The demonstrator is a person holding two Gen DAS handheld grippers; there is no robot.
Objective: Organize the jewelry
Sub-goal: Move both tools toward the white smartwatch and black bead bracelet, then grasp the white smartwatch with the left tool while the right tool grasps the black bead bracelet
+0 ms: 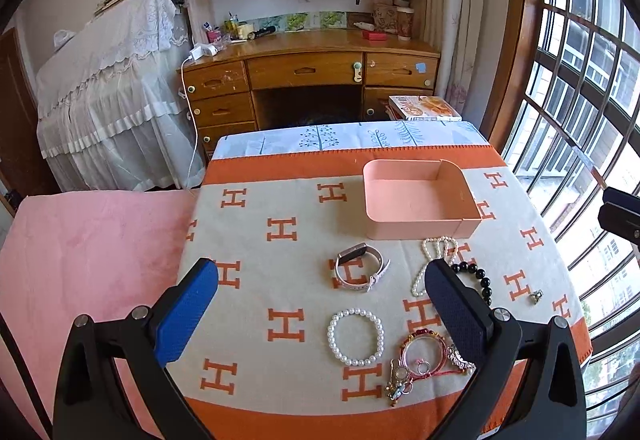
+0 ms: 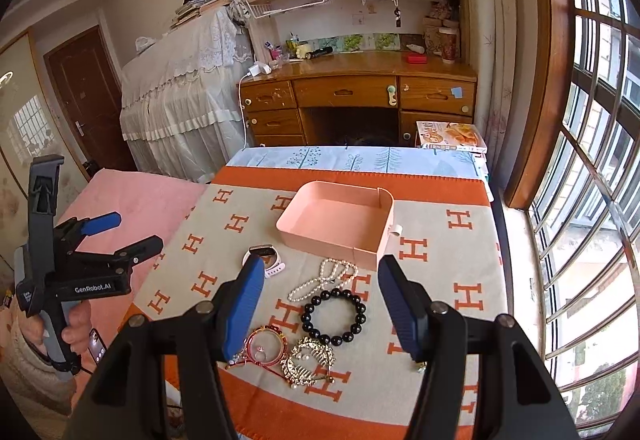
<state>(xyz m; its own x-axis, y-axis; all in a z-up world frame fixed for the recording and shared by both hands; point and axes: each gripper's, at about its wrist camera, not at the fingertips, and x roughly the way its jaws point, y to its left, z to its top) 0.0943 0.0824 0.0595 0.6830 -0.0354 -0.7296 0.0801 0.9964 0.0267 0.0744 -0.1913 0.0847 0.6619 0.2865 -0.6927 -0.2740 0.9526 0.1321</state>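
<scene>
Orange-and-cream blanket (image 1: 256,324) is covering the table, patterned with H letters. Pink tray (image 1: 418,205) is sitting toward the far side, nothing showing inside it. Nearer: a white watch (image 1: 360,268), a pearl bracelet (image 1: 355,332), a pearl necklace (image 2: 322,278) just beside a black bead bracelet (image 2: 334,316), a red bangle (image 2: 264,350) touching a gold comb (image 2: 308,362). Left gripper (image 1: 320,304) is hovering spread wide, holding nothing; right gripper (image 2: 320,304) likewise (fingers framing the black beads). A hand (image 2: 74,328) is gripping the left tool's handle.

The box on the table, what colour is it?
The box is light pink, clearest in the right wrist view.
</scene>
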